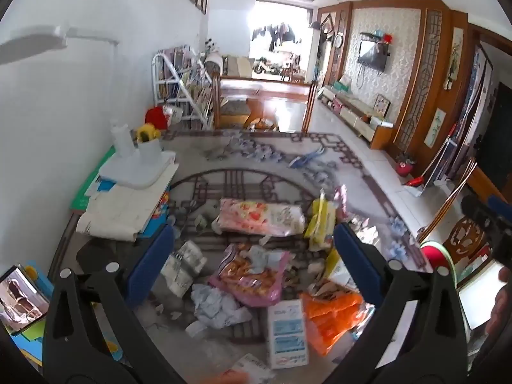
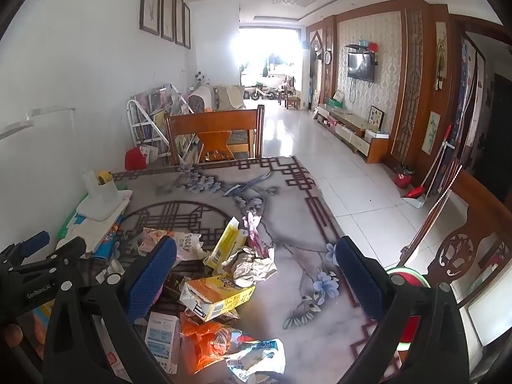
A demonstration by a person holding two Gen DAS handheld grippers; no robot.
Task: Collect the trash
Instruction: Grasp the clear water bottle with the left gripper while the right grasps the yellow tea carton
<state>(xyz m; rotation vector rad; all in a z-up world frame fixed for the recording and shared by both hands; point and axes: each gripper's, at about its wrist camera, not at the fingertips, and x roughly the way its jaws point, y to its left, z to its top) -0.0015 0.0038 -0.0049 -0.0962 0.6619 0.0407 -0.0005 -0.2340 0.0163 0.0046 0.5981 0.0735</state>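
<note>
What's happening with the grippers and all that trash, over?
Left gripper open, empty. Right gripper open, empty. Trash pile on table, untouched. Nothing in the way.

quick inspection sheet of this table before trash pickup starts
surface: table with grey floral patterned top, far half bare
job's things: orange plastic wrapper, torn yellow cardboard box, crumpled grey paper, pink snack bag, white and blue carton, all loose
clutter: white desk lamp base on stacked papers
grippers: left tongs open, right tongs open, both empty
cables: nothing seen
surroundings: wooden chair, red dustpan on tiled floor
</note>
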